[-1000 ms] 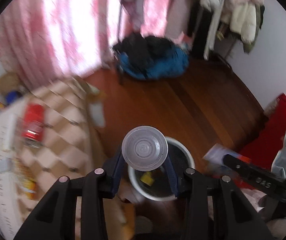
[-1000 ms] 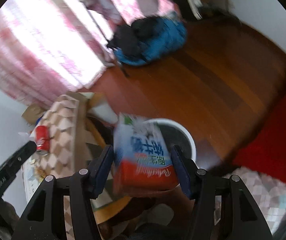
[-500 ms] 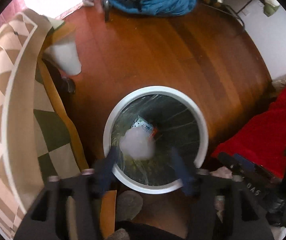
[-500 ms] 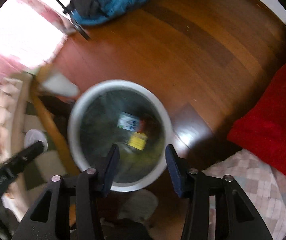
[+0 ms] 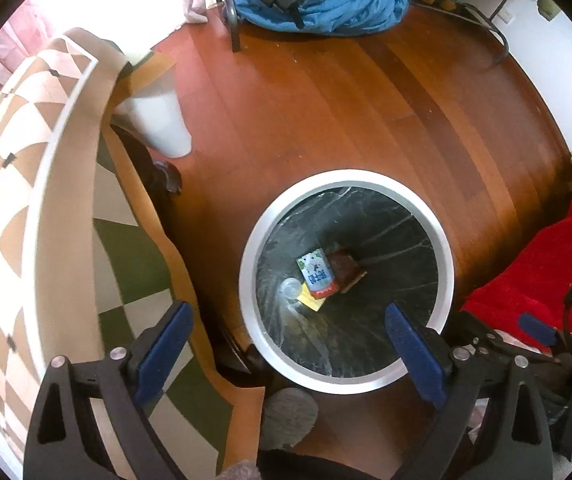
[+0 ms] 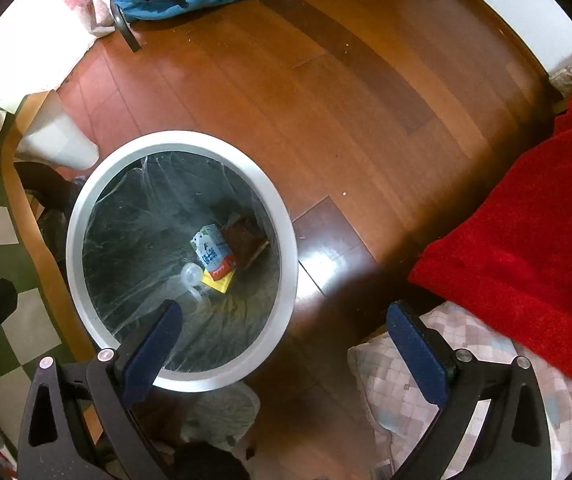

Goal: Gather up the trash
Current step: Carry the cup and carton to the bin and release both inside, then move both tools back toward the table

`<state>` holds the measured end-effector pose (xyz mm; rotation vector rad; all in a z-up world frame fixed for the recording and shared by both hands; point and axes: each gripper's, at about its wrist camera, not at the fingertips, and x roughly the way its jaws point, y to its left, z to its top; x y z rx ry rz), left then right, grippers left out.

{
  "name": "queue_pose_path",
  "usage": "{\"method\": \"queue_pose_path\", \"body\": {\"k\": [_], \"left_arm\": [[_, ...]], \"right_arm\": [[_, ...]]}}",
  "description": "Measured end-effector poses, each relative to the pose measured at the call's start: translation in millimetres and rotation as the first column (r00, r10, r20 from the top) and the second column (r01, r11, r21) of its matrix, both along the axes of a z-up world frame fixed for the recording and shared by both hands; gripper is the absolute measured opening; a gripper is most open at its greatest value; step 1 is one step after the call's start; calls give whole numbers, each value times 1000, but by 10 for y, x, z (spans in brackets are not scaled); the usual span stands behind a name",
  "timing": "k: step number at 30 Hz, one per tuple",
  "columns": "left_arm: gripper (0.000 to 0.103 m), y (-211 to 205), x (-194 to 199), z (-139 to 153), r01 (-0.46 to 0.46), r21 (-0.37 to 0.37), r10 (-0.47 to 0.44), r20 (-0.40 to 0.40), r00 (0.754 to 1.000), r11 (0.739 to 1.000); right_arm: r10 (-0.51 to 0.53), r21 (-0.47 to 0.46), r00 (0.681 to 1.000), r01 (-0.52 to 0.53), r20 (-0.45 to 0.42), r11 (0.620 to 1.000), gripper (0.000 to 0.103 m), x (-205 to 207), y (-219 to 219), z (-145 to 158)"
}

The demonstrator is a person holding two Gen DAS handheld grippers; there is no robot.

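We see both jaws wide, empty: left hand-held gripper (image 5: 288, 328), right hand-held gripper (image 6: 283, 328) over bin (image 5: 253, 240); carton (image 5: 317, 274), cup (image 5: 290, 288) inside.

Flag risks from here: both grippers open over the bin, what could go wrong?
1. The left gripper hangs close above the white round bin's rim; swinging back toward the checkered tablecloth could clip it.
2. The right gripper sits half off the bin, near the red blanket, which might snag it.
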<state>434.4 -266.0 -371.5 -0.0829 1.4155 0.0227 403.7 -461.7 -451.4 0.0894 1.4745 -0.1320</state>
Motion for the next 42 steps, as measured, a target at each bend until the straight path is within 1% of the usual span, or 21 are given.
{"method": "queue_pose_path", "body": {"k": [3, 7, 12, 17, 21, 24, 27, 30, 33, 35, 38, 40, 42], "left_arm": [[99, -3, -28, 68, 2, 8, -2, 16, 1000, 1000], [99, -9, -58, 171, 4, 20, -5, 39, 999, 1000], [99, 15, -159, 427, 0, 17, -2, 88, 996, 1000], [99, 74, -264, 796, -18, 51, 11, 140, 990, 999], [98, 171, -389, 1160, -29, 50, 18, 207, 978, 998], [99, 343, -532, 1445, -60, 37, 49, 252, 967, 998], [99, 670, -778, 1718, -110, 19, 99, 305, 947, 994], [99, 1037, -1073, 1870, -172, 41, 149, 336, 930, 984], [99, 1449, -1474, 1879, -232, 71, 196, 337, 921, 970], [99, 1710, -1780, 1790, -272, 100, 228, 320, 920, 957], [99, 2018, -2210, 1519, -317, 124, 277, 261, 925, 940], [99, 2191, -2494, 1243, -338, 109, 313, 198, 929, 935], [99, 2260, -2670, 1024, -359, 89, 344, 148, 927, 929]], "right_arm": [[-5, -5, 1000, 5, 13, 1000, 103, -28, 8, 71], [-2, -7, 1000, 2, 27, 1000, 103, -81, 24, 240], [-4, 0, 998, 4, 56, 1000, 103, -172, 22, 513], [-5, 15, 993, 3, 120, 1000, 103, -272, 32, 963], [-6, 34, 982, 0, 191, 999, 103, -369, 103, 1429], [-6, 54, 972, -7, 237, 998, 103, -456, 189, 1747], [20, 83, 959, -45, 281, 996, 103, -571, 377, 2084], [50, 109, 952, -87, 301, 990, 103, -691, 623, 2269], [93, 146, 950, -142, 299, 979, 103, -850, 981, 2315], [141, 160, 947, -193, 288, 968, 103, -996, 1291, 2261], [195, 183, 948, -245, 254, 952, 103, -1199, 1697, 2099], [226, 197, 948, -271, 223, 942, 103, -1339, 1942, 1923], [253, 207, 948, -291, 192, 934, 103, -1499, 2144, 1722]]}}
